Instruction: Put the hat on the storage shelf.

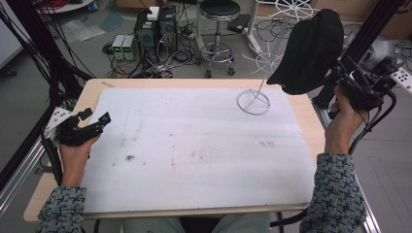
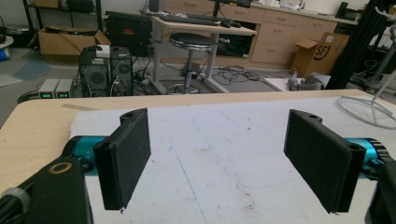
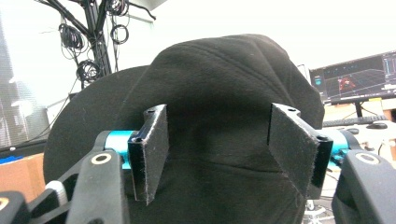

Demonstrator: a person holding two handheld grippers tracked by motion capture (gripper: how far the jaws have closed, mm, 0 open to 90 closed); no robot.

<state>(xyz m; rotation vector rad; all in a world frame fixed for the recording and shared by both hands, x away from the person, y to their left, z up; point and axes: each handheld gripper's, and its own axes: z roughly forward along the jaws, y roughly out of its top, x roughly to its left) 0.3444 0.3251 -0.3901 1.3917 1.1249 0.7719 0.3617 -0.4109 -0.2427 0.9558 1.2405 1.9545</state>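
Note:
A black cap (image 1: pixel 311 48) hangs on the top of a white wire stand (image 1: pixel 253 102), whose ring base sits at the far right of the white mat (image 1: pixel 194 145). My right gripper (image 1: pixel 336 69) is raised at the cap's right side. In the right gripper view the cap (image 3: pixel 224 84) lies just beyond the right gripper (image 3: pixel 219 154), whose jaws stand apart with the pads clear of the fabric. My left gripper (image 1: pixel 96 116) hovers open over the mat's left edge with nothing between its jaws (image 2: pixel 217 158). The stand's ring (image 2: pixel 364 109) shows at the right of the left gripper view.
The wooden table (image 1: pixel 92 92) carries the mat. A black frame post (image 1: pixel 369 29) rises close behind the right hand. Beyond the table stand a stool (image 1: pixel 219 9), computer towers (image 1: pixel 155 29) and loose cables on the floor.

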